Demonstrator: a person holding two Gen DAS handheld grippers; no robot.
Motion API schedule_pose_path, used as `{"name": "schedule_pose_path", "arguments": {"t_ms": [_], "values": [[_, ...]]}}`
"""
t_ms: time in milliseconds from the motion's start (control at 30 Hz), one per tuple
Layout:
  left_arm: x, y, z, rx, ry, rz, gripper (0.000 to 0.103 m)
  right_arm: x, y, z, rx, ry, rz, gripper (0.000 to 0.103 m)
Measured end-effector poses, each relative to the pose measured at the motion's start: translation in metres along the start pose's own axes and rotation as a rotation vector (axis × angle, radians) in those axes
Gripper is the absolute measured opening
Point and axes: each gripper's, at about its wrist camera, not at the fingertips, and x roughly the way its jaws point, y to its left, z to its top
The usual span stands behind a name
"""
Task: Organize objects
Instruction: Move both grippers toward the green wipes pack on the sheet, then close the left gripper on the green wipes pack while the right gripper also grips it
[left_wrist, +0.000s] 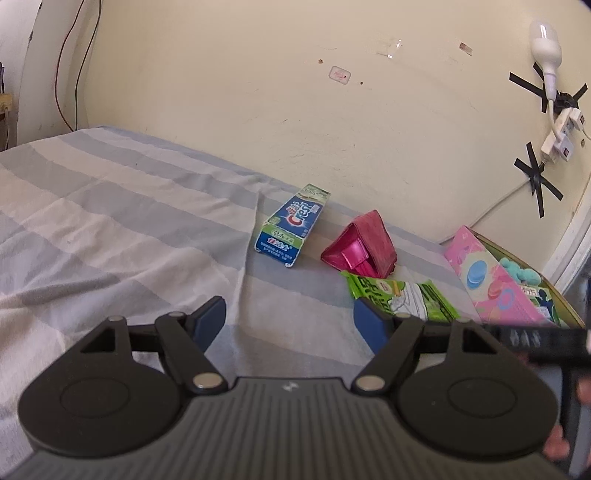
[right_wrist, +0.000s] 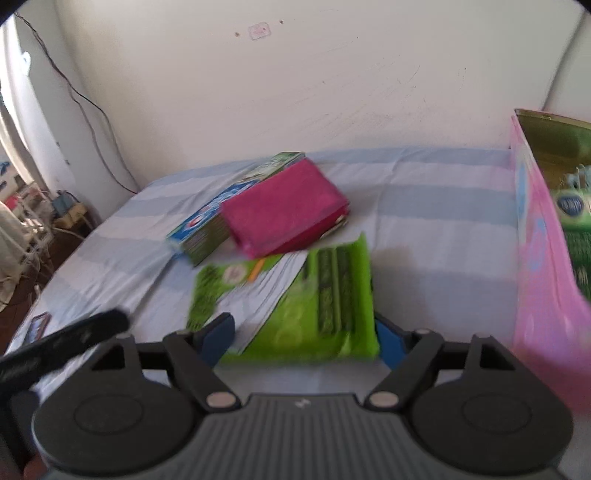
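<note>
A blue and green Crest toothpaste box (left_wrist: 291, 225) lies on the striped bedsheet (left_wrist: 110, 206) near the wall. A pink wallet (left_wrist: 364, 245) lies to its right, and a green wipes packet (left_wrist: 400, 297) lies in front of the wallet. My left gripper (left_wrist: 290, 321) is open and empty above the sheet, left of the packet. In the right wrist view my right gripper (right_wrist: 304, 338) is open, its fingers on either side of the near end of the green packet (right_wrist: 295, 295). The wallet (right_wrist: 284, 208) and toothpaste box (right_wrist: 207, 225) lie beyond.
A pink box (left_wrist: 495, 277) with an open top stands at the right bed edge, and shows in the right wrist view (right_wrist: 543, 258). Its inside is green and gold. Wall sockets, taped cables and a bulb (left_wrist: 546, 48) hang on the wall. Clutter (right_wrist: 26, 218) stands left of the bed.
</note>
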Motion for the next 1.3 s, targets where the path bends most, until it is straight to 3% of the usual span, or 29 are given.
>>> {"name": "schedule_pose_path", "arguments": {"t_ms": [267, 633, 867, 1033, 1300], "values": [[0.001, 0.004, 0.0, -0.023, 0.013, -0.013, 0.078, -0.019, 0.02, -0.028, -0.108, -0.053, 0.008, 0.079], [0.006, 0.004, -0.002, -0.042, 0.051, -0.061, 0.078, -0.036, -0.002, -0.038, 0.019, -0.195, 0.057, 0.086], [0.01, 0.01, 0.0, -0.085, 0.075, -0.077, 0.078, -0.039, -0.002, -0.039, 0.016, -0.216, 0.068, 0.086], [0.01, 0.004, 0.0, -0.043, 0.084, -0.072, 0.082, -0.041, -0.006, -0.04, 0.047, -0.227, 0.062, 0.086], [0.017, -0.009, -0.001, -0.063, 0.14, -0.15, 0.082, -0.036, -0.023, -0.037, 0.155, -0.198, 0.075, 0.085]]}}
